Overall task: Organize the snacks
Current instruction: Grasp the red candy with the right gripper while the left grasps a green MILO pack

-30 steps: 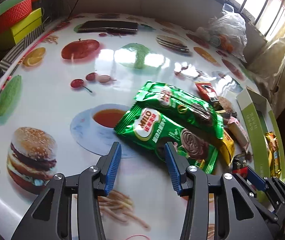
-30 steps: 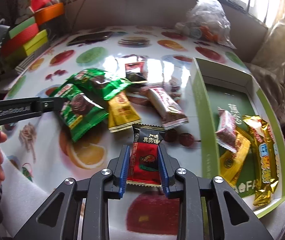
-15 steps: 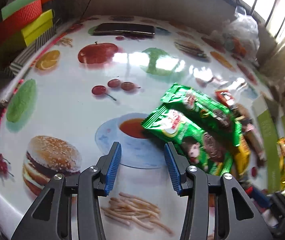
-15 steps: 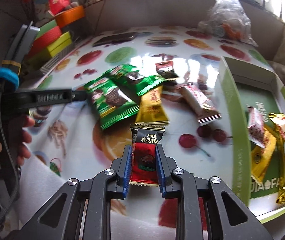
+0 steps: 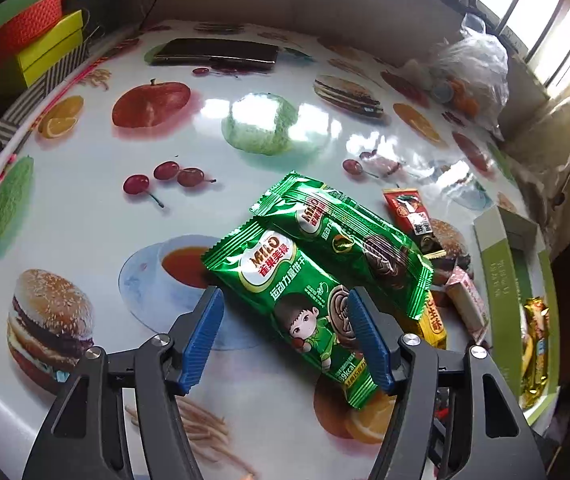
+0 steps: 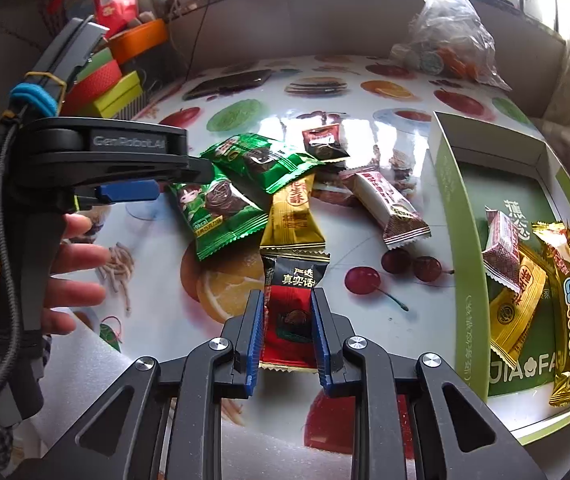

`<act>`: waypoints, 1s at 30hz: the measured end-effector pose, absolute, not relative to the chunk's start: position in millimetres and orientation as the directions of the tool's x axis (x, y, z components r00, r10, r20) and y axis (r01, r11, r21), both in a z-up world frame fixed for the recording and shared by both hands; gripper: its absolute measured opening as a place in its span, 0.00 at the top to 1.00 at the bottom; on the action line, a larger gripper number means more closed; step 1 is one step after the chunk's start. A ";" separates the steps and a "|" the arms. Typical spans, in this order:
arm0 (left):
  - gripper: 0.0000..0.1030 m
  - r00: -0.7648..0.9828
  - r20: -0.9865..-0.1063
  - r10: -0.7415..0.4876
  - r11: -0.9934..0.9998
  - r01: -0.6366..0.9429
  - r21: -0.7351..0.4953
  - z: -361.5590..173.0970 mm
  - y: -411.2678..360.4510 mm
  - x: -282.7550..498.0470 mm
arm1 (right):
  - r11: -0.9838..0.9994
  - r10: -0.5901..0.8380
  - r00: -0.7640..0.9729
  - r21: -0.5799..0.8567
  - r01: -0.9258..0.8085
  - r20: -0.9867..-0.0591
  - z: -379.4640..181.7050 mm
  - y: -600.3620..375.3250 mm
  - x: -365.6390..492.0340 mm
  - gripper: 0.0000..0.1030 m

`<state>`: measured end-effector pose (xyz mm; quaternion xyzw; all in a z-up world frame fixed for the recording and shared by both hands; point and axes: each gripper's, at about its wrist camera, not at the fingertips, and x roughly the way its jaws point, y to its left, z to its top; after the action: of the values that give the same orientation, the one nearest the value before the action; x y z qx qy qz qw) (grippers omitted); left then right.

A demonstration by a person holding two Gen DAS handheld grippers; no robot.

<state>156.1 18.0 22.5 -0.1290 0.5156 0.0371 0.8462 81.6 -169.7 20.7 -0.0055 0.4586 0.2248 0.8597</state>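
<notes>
Red snack packet (image 6: pixel 288 312) clamped in right tool (image 6: pixel 287 334); left tool (image 5: pixel 285 334) widening over Milo packet (image 5: pixel 289 300).

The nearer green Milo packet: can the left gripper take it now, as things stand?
Probably yes. The left gripper, whose jaws have just been opening, has the nearer green Milo packet between its open fingers. Only the second green packet overlaps its far edge.

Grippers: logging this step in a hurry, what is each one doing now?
Left gripper: open, just widened, astride the near Milo packet.
Right gripper: shut on the red-and-black snack packet.
</notes>
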 end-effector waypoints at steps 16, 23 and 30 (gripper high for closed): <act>0.36 0.414 -0.909 0.042 0.980 -0.192 -0.042 13.9 3.6 177.5 | 0.898 0.409 0.476 0.252 -0.360 -0.779 17.3 -182.6 85.5 0.79; 0.35 0.417 -0.907 0.065 0.995 -0.093 0.029 12.9 8.7 170.6 | 0.902 0.402 0.477 0.247 -0.355 -0.782 18.0 -182.2 84.7 0.79; 0.35 0.413 -0.910 0.032 0.997 -0.082 -0.003 14.1 26.6 159.8 | 0.900 0.402 0.476 0.242 -0.361 -0.783 18.9 -178.1 82.4 0.79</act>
<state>159.8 26.6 14.1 -0.0234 0.5407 0.0339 0.8402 82.4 -178.1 18.9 0.0218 0.4613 0.2222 0.8587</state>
